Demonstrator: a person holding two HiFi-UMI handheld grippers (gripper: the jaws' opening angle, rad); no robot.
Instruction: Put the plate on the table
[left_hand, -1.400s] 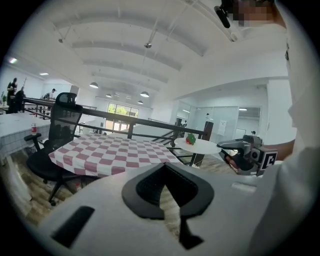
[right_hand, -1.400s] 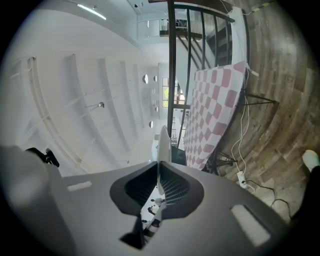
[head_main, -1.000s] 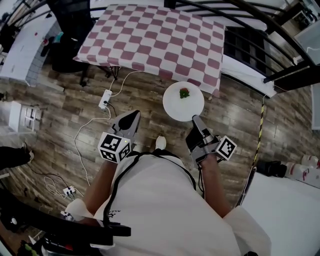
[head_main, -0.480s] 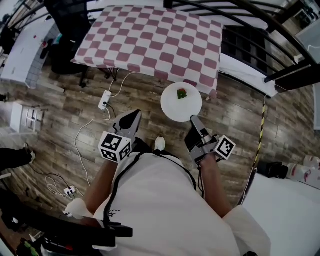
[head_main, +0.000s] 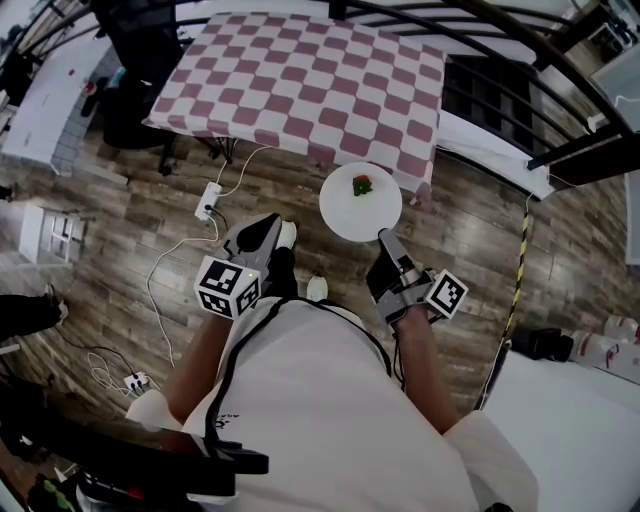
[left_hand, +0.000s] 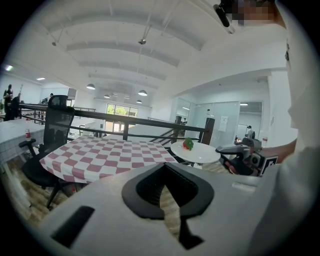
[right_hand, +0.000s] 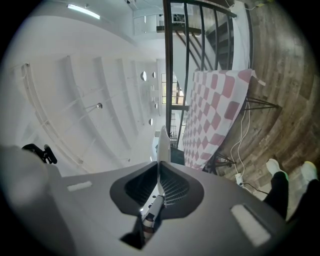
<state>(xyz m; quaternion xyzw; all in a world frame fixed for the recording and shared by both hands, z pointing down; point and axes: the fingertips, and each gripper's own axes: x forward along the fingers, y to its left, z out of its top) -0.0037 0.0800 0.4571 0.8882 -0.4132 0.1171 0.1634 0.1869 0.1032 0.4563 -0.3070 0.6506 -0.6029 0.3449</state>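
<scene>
Head view: the right gripper (head_main: 384, 240) has its jaws closed on the near rim of the round white plate (head_main: 360, 208), which it holds roughly level above the brown wood-plank floor (head_main: 470, 235). A small green-and-red food item (head_main: 362, 185) lies on the plate toward the far rim. The plate's far rim meets the near edge of the table covered with a pink-and-white checked cloth (head_main: 300, 80), close to that edge's right corner; whether the rim is over the tabletop cannot be determined. The left gripper (head_main: 266, 232) has its jaws closed to a point and holds nothing; it is to the left of the plate and apart from it. Left gripper view: the left gripper (left_hand: 165, 169) shows both tips together with nothing between them. The plate (left_hand: 200, 154) is ahead and to the right, clear of the jaws, at the right corner of the checked table (left_hand: 105, 156), with the food item (left_hand: 188, 144) on top and the right gripper (left_hand: 234, 149) at its right rim. Right gripper view: the right gripper (right_hand: 158, 169) clamps the plate (right_hand: 162, 144), seen edge-on as a thin white strip that runs straight out from between the jaws. The checked table (right_hand: 215, 110) lies beyond the strip, to its right.
</scene>
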